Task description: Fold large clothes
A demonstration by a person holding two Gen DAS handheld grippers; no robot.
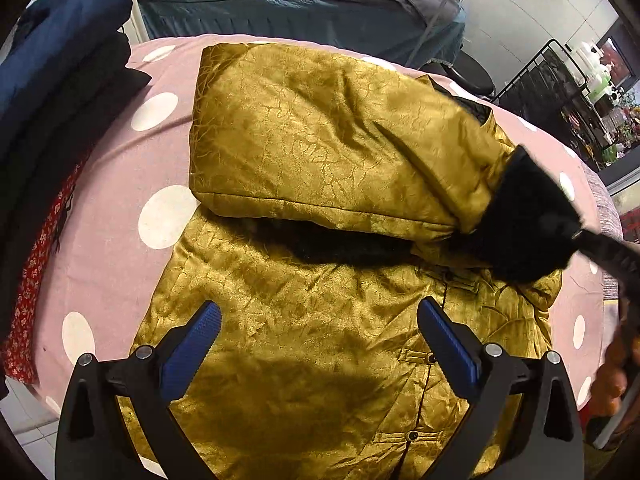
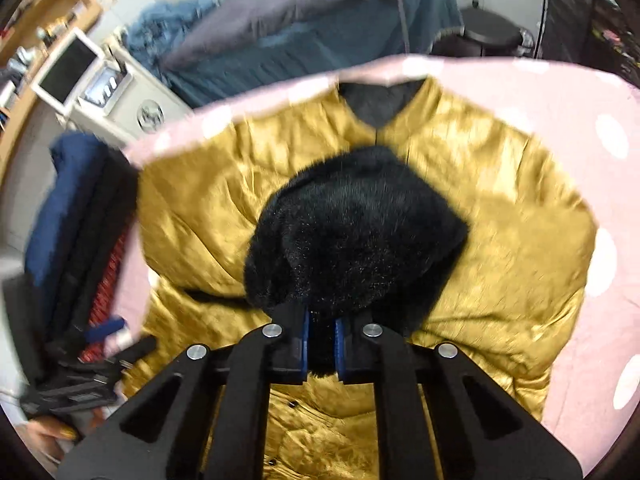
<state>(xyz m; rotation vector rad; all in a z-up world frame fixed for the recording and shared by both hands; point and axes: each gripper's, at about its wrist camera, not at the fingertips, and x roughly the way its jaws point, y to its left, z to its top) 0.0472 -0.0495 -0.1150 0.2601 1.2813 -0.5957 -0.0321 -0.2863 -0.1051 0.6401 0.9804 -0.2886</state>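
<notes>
A gold satin padded jacket with frog buttons lies on a pink polka-dot cover. One sleeve is folded across its front and ends in a black fur cuff. My left gripper is open and empty, hovering over the jacket's lower front. My right gripper is shut on the black fur cuff and holds it above the jacket. In the left wrist view the right gripper enters from the right edge at the cuff.
A stack of folded dark blue, black and red clothes sits at the cover's left side. A bed with grey and blue bedding stands behind. A black rack with bottles is at the right.
</notes>
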